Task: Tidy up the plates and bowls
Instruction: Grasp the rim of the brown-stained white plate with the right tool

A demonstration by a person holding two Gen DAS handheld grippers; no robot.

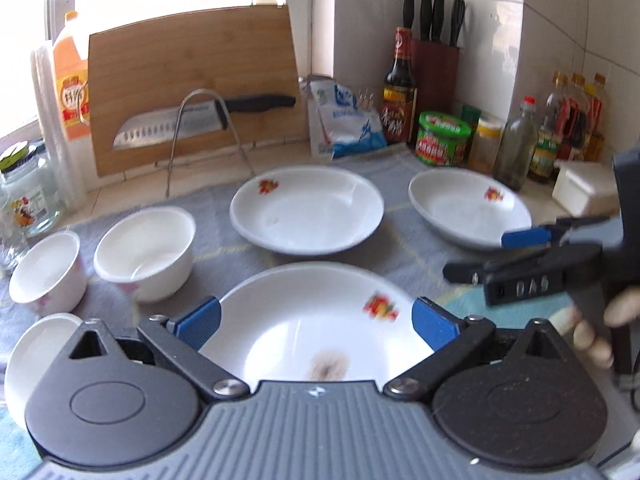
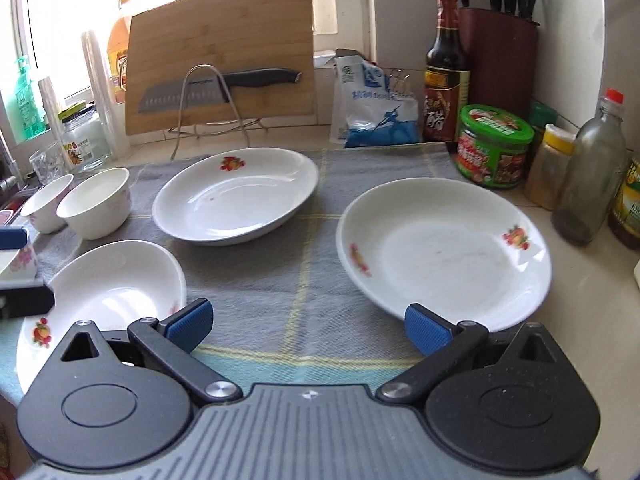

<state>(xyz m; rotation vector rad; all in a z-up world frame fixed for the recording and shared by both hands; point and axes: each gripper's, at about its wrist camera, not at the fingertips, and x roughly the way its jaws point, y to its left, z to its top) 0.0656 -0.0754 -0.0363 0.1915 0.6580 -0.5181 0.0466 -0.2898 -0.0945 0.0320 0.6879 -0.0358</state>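
While both tools are hanging over the grey cloth (image 2: 280, 280) with jaws spread and nothing pinched, the left gripper (image 1: 316, 322) is hovering above the nearest plate (image 1: 304, 332) and the right gripper (image 2: 308, 326) is sitting just beside the right plate (image 2: 444, 252). Further back, a third plate (image 2: 236, 196) is lying mid-cloth, with two bowls (image 1: 146, 252) standing at the left. Behind them, a cutting board (image 1: 192, 80) is leaning against the window, a knife (image 1: 200, 118) lying across its rack.

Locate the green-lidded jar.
The green-lidded jar stands at the right back in the right wrist view, between the dark sauce bottle and yellow-capped jar.
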